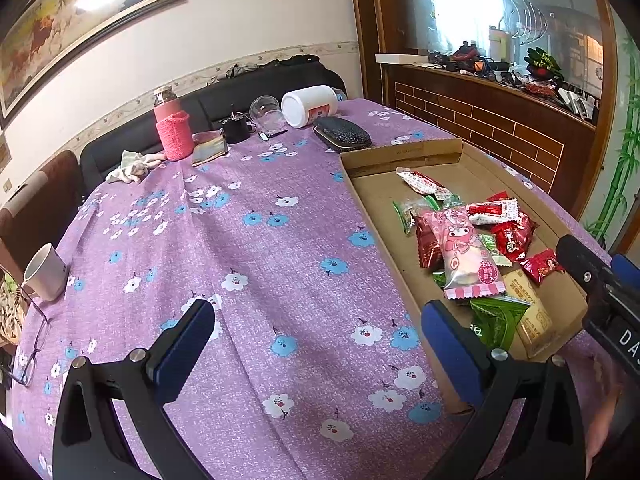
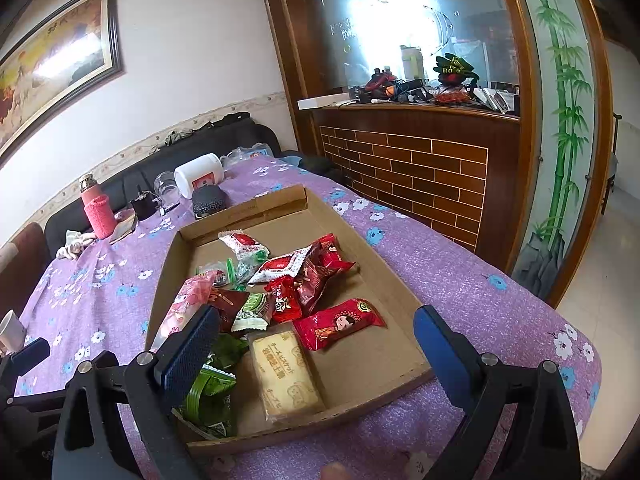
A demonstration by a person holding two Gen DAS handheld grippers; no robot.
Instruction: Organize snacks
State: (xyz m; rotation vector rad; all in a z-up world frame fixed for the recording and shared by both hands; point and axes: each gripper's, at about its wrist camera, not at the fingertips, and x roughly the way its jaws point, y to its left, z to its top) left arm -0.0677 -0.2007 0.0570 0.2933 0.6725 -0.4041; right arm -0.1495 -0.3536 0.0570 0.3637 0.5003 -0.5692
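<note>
A shallow cardboard tray (image 2: 260,208) lies on the purple flowered tablecloth (image 1: 260,240) and holds a loose heap of snack packets. Among them are a pink cartoon packet (image 1: 468,256), a red packet with a face (image 2: 340,322), a tan biscuit pack (image 2: 286,372) and green packets (image 2: 212,392). My right gripper (image 2: 316,340) hangs open above the tray's near end, nothing between its fingers. My left gripper (image 1: 320,340) is open over bare cloth, just left of the tray (image 1: 400,152). The right gripper (image 1: 596,264) also shows at the tray's right side in the left wrist view.
At the table's far end stand a pink bottle (image 1: 172,128), a white jar on its side (image 1: 310,106), a clear cup (image 1: 266,110) and a black case (image 1: 342,134). A white mug (image 1: 44,272) and glasses (image 1: 32,344) sit at the left edge. A brick-fronted wooden counter (image 2: 420,160) stands to the right.
</note>
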